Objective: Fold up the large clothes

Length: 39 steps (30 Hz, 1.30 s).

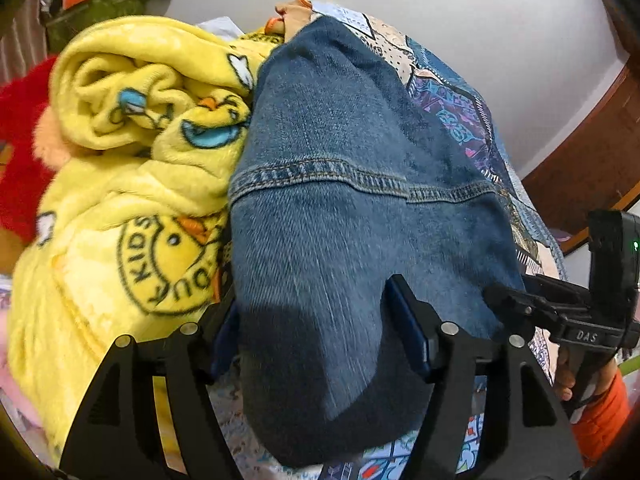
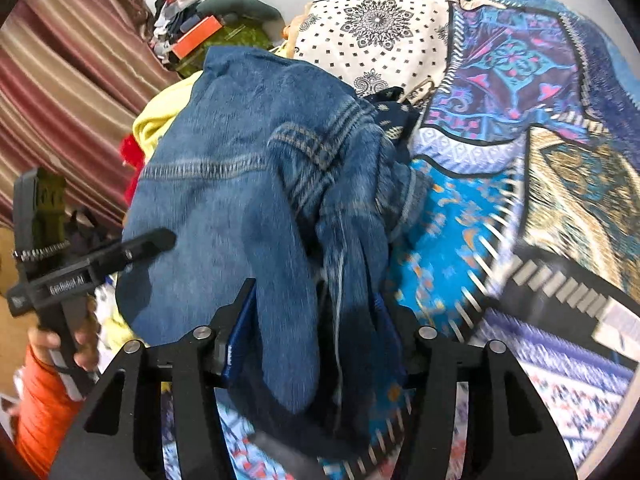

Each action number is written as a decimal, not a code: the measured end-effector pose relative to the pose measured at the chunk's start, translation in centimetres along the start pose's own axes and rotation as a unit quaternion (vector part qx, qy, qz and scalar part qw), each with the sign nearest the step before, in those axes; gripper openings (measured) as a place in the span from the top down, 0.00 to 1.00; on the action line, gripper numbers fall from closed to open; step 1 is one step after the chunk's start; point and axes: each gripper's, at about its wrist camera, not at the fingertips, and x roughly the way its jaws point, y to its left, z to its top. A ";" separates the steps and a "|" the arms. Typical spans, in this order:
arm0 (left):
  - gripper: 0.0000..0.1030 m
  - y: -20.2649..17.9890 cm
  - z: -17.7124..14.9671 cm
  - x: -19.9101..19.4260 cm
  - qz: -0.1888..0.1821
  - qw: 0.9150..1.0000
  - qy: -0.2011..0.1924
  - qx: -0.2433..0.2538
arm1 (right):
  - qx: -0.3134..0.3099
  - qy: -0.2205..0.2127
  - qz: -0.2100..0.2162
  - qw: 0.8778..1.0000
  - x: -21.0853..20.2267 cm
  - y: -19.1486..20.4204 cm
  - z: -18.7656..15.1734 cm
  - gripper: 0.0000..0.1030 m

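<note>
denim jacket [image 1: 340,208] lies between both spread hand-held grippers beside yellow "kids" blanket [image 1: 132,184].

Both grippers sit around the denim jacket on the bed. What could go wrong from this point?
1. The denim jacket is bunched between the right gripper fingers, so a fold may trap creases.
2. The yellow fleece blanket presses against the jacket beside the left gripper and could get dragged along.
</note>
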 end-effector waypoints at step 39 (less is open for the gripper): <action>0.28 -20.6 -20.7 -36.8 0.087 0.878 -0.446 0.148 | -0.146 -0.421 -0.018 0.895 -32.0 18.5 -15.8 0.44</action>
